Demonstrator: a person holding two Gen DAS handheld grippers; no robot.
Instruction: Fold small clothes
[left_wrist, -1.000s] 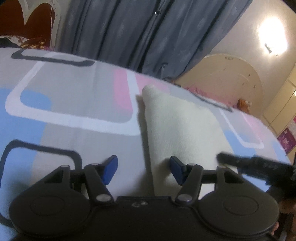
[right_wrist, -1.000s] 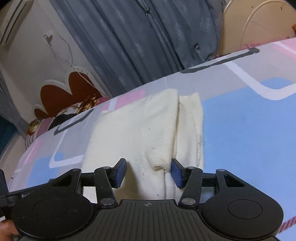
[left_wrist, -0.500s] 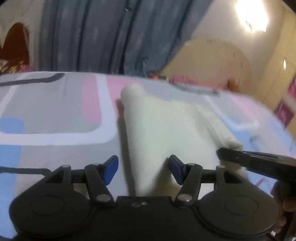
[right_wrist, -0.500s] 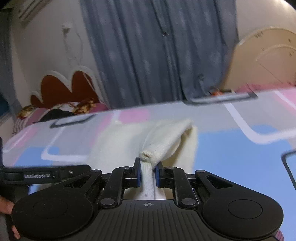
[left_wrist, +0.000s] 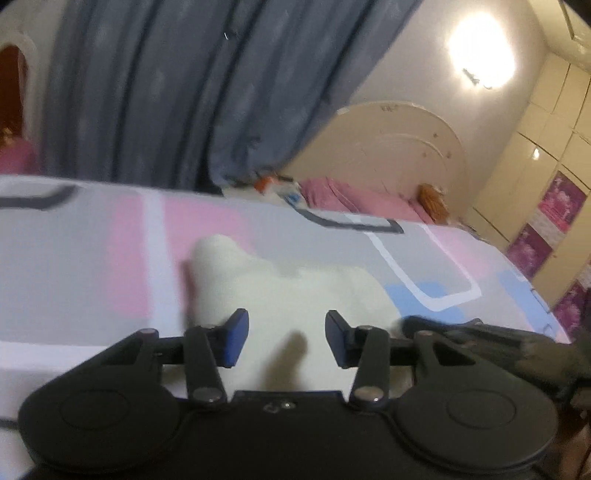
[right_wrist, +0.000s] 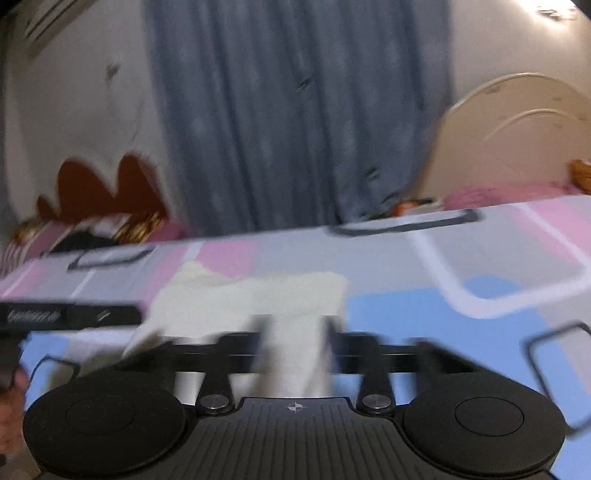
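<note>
The right gripper (right_wrist: 295, 343) was smeared by blur, its jaws just closed onto a fold of the cream garment (right_wrist: 258, 299). The left gripper (left_wrist: 286, 338) hovered over the cloth on the bed (left_wrist: 92, 258), jaws narrowing but apart, gripping nothing.

— Can you read any words here?
— Not really. There is white writing on the side of the left hand-held gripper (right_wrist: 70, 316), but it is too blurry to read.
— And the purple posters (left_wrist: 561, 201) on the cupboard?
— Too small and fuzzy to read.
</note>
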